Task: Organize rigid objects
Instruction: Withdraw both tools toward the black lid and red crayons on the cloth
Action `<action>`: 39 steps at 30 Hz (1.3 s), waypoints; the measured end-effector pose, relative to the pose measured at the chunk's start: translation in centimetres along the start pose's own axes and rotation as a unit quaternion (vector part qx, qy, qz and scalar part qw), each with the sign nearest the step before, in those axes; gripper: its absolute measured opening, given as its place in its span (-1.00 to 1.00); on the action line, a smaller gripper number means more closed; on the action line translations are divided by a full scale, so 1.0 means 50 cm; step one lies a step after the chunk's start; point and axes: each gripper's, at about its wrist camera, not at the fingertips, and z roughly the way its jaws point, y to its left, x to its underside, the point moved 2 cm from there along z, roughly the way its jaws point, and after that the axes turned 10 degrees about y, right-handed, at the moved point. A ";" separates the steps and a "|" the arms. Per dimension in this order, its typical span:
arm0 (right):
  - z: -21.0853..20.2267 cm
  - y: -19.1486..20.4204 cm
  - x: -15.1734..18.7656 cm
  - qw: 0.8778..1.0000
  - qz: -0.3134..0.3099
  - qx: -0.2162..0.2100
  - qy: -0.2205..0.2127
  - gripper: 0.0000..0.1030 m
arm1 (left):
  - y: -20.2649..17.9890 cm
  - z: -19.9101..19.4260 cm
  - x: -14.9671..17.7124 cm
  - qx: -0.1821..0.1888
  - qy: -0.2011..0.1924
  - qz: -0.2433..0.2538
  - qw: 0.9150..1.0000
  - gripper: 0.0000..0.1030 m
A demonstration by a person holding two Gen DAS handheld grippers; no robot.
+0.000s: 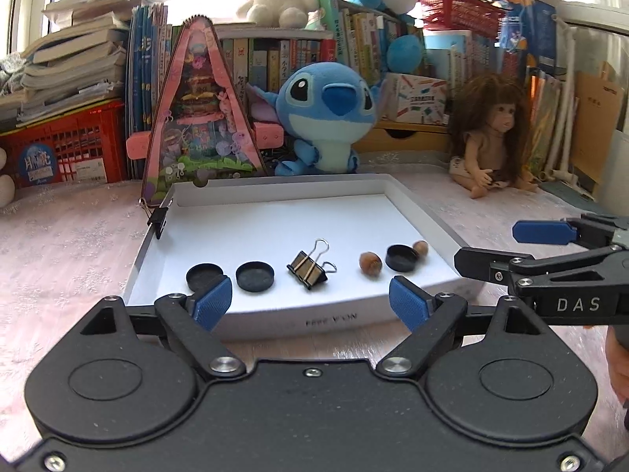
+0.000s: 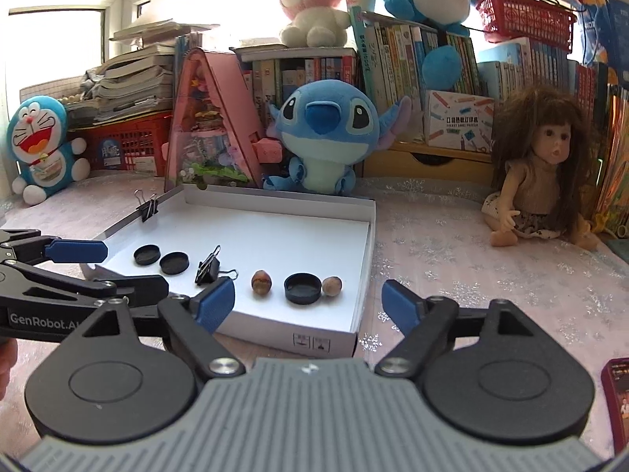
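While both jaws stand spread with nothing between them, the left hand-held gripper (image 1: 310,303) and right hand-held gripper (image 2: 308,303) hover at the near edge of the white tray (image 1: 275,324) on the tabletop (image 1: 70,244). Inside the tray, in a row: two black caps (image 1: 205,276) (image 1: 254,275), a binder clip (image 1: 308,269), a nut (image 1: 370,263), a third cap (image 1: 401,257), another nut (image 1: 420,248). A second clip (image 1: 159,220) grips the tray's left wall.

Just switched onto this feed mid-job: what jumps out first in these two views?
A white tray sits front and centre, with black caps, a binder clip and two nuts lined up along its near edge. Behind it stand a blue plush toy and, at the right, a long-haired doll. Both the left gripper and right gripper are open, holding nothing.
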 end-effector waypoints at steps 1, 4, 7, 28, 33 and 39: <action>-0.007 0.001 0.004 1.000 -0.001 -0.001 -0.002 0.77 | -0.002 -0.009 0.005 0.001 -0.002 0.002 1.000 0.69; -0.025 0.001 0.014 1.000 0.001 -0.007 -0.008 0.81 | -0.005 -0.034 0.022 0.007 -0.007 0.001 1.000 0.71; -0.039 0.003 0.025 1.000 -0.002 -0.012 -0.010 0.83 | -0.007 -0.054 0.038 0.013 -0.008 0.000 1.000 0.71; -0.100 0.030 0.112 0.999 -0.022 -0.023 -0.016 0.97 | -0.024 -0.126 0.134 0.028 -0.002 0.001 1.000 0.73; -0.114 0.038 0.134 0.999 -0.034 -0.027 -0.018 0.98 | -0.024 -0.134 0.154 0.036 0.003 -0.001 0.999 0.73; -0.124 0.048 0.157 0.999 -0.045 -0.024 -0.015 1.00 | -0.022 -0.144 0.178 0.042 0.009 -0.008 0.999 0.73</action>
